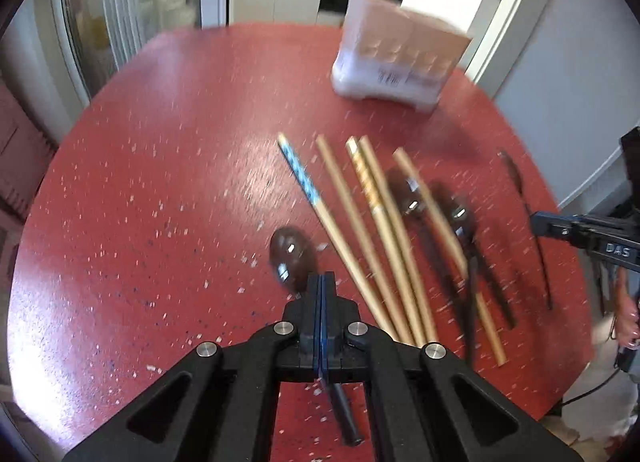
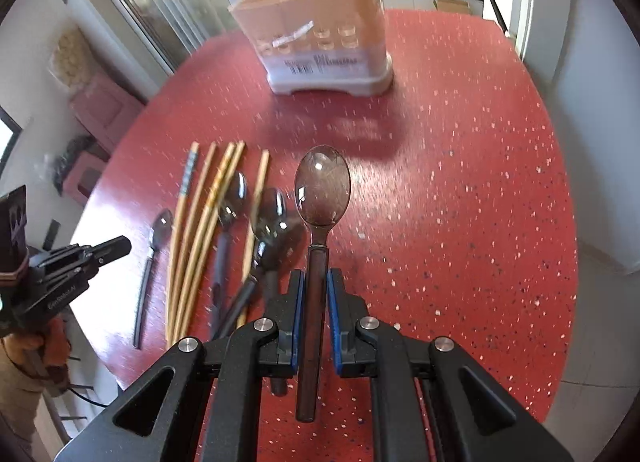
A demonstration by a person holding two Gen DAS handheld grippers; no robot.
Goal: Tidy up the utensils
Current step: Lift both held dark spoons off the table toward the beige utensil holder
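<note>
Grips a brown spoon [image 2: 322, 189] by its handle in the right claw [image 2: 316, 278], blue pads pressed on both sides, bowl pointing far toward the holder [image 2: 328, 41]. Judging by that, carries the spoon to the holder as the step in hand. Shows the left claw [image 1: 322, 286] closed pad to pad, seemingly on nothing, low over another spoon [image 1: 292, 258] lying on the surface [image 2: 480, 181].

To do it well:
- Lift clear of the utensils near the left before heading far.
- Tip the spoon upright over the holder's open top, handle down, and line it up with one slot before lowering; cannot tell the slot layout from here, with the top blurred.
- Loosen the pads only once the handle is well inside, since a smooth round handle can slide or twist.
- Hold the left claw away from the path.

Materials and shapes:
- Held spoon: glossy, translucent brown oval bowl on a darker straight rod of a handle, with a narrow neck between.
- Holder: tan upper body with rows of small openings, a white footed base and a printed label; looks like plastic.
- Chopsticks [image 2: 200, 221]: long, pale, wood-like sticks, side by side, one with a blue patterned end [image 1: 300, 169].
- Two dark shiny spoons [image 2: 234, 197] among the chopsticks, partly crossing them.
- Surface: round, red, smooth, flecked with white chips, likely slippery under hard utensils.
</note>
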